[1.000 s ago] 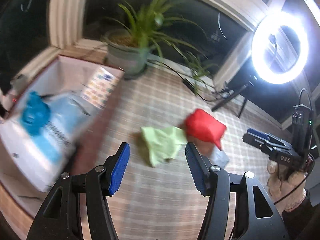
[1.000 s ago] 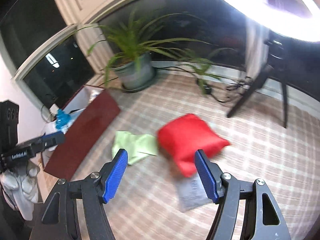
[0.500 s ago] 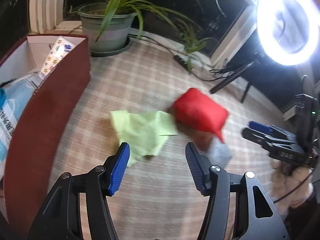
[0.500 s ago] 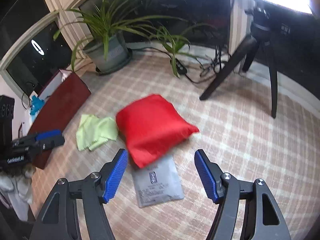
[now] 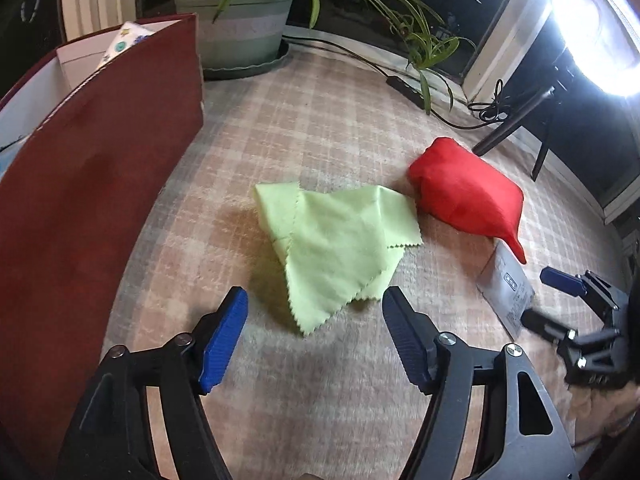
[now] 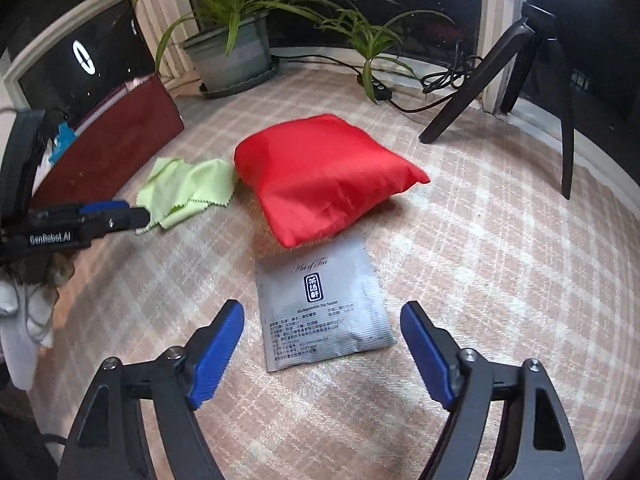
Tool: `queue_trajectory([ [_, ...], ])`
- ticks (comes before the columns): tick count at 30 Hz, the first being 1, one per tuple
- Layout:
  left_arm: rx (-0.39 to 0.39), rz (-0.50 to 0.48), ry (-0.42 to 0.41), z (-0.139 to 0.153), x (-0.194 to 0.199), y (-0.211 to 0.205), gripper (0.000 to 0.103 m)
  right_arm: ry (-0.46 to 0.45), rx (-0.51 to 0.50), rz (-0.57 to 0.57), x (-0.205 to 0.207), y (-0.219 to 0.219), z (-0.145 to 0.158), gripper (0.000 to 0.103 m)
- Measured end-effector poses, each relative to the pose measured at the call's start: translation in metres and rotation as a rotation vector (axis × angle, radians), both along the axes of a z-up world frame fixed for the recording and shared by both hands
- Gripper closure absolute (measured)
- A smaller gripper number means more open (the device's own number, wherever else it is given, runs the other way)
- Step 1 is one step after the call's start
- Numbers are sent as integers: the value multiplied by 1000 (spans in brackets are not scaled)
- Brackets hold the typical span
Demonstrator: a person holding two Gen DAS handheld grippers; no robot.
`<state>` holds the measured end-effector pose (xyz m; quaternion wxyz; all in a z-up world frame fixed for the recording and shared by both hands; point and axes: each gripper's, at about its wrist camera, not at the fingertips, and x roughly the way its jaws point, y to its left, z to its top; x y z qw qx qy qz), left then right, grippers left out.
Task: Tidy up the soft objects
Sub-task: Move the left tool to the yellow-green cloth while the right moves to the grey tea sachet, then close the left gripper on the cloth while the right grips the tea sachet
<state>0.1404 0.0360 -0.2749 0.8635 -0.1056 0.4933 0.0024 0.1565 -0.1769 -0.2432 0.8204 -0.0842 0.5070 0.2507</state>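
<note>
A light green cloth [image 5: 336,240] lies crumpled on the checked table, just ahead of my open, empty left gripper [image 5: 314,312]. To its right lies a red fabric pouch [image 5: 468,192], with a silver tea sachet [image 5: 506,284] partly under its near end. In the right wrist view the sachet [image 6: 324,300] lies just ahead of my open, empty right gripper [image 6: 322,336]; the red pouch [image 6: 324,184] is behind it and the green cloth [image 6: 184,192] to the left. Each gripper shows in the other's view: the right one [image 5: 560,296], the left one [image 6: 116,214].
A dark red box [image 5: 92,184] with packets inside stands at the left. A potted plant [image 5: 244,24] stands at the back with cables [image 5: 400,80]. A ring light on a tripod [image 6: 520,64] stands at the back right.
Both grippers have come down and closer to the table. The green cloth now sits just ahead of my left gripper, and the sachet just ahead of my right one. Nothing on the table moved.
</note>
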Motion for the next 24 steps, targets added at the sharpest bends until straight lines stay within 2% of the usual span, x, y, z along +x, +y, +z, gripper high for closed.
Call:
queue_trajectory([
  [8, 74, 4, -25, -9, 15, -12, 29, -53, -113, 41, -3, 19, -14, 24],
  [12, 137, 7, -40, -12, 24, -19, 27, -84, -146, 70, -4, 27, -18, 19],
  [15, 168, 9, -48, -14, 31, -22, 24, -77, -136, 81, 1, 28, -18, 19],
  [20, 187, -3, -58, -16, 38, -31, 23, -52, -112, 77, 4, 23, -20, 19],
  [24, 185, -39, -76, -16, 39, -41, 26, -56, -107, 88, 0, 23, -18, 28],
])
